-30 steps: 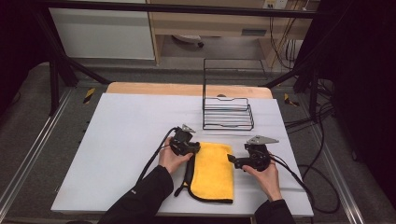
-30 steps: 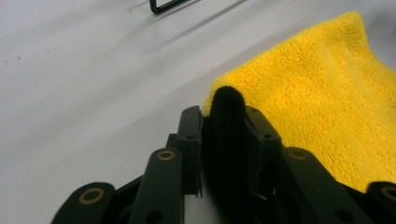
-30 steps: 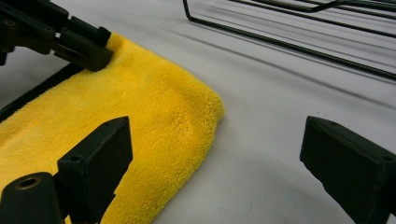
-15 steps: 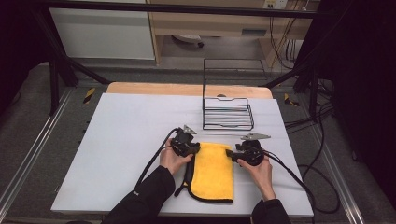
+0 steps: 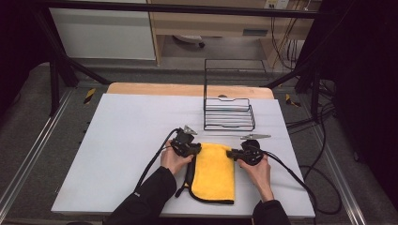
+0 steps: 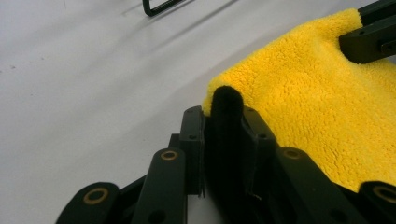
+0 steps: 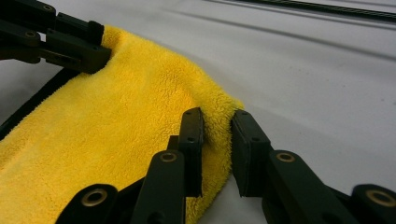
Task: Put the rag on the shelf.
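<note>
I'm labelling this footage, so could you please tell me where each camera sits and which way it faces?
High view: above the person's side, looking forward and down on the table; both forearms, left gripper and right gripper show.
Left gripper view: rides the left gripper, looking along its jaws, shut on the cloth's black edge.
Right gripper view: rides the right gripper, its jaws around the cloth's other corner.
Both gripper views share the cloth and the opposite gripper.

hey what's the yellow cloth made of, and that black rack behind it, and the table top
Cloth: looks like microfibre or terry, with a fluffy looped pile, matte, and a dark bound edge.
Rack: thin black wire, probably coated steel, judging by the slim straight bars.
Table top: a smooth, pale, matte sheet, perhaps laminate or plastic, laid over what seems a wooden board at its far edge. The exact material is unclear.
</note>
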Demonstrator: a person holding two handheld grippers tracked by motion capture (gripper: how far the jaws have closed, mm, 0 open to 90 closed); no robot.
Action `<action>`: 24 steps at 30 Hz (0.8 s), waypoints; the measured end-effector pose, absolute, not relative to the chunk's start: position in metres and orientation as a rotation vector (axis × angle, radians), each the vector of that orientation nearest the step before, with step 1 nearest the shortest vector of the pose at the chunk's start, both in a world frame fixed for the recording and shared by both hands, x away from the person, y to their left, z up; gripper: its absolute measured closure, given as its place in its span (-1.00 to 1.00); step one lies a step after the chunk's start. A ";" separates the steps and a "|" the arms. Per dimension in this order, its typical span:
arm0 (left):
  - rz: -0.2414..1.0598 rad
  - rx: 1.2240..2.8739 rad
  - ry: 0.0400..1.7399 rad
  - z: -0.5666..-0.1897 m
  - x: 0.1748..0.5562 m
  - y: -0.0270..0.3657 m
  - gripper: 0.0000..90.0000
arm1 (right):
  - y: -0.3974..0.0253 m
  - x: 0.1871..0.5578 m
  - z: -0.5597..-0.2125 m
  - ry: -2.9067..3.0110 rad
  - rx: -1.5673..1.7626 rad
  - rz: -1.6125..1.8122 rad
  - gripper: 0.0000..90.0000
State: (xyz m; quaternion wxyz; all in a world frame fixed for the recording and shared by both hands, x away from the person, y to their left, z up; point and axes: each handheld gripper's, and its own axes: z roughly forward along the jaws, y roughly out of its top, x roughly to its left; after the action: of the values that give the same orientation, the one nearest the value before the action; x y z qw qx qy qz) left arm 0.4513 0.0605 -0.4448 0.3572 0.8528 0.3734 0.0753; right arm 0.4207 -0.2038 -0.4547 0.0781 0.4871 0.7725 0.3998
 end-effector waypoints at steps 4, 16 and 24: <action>0.196 2.203 0.958 -0.445 0.451 0.061 0.63 | -0.204 0.420 -0.455 2.310 1.458 1.203 0.74; 0.100 2.105 0.984 -0.450 0.454 0.072 0.68 | -0.205 0.420 -0.453 2.314 1.467 1.211 0.83; 0.131 2.074 0.967 -0.445 0.448 0.075 0.71 | -0.206 0.415 -0.446 2.289 1.435 1.232 0.83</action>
State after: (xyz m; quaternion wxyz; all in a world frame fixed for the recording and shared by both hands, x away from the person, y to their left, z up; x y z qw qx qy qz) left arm 0.4483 0.0746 -0.4451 0.4121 0.8244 0.3845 0.0521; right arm 0.4148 -0.2060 -0.4463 0.0859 0.4815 0.7681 0.4134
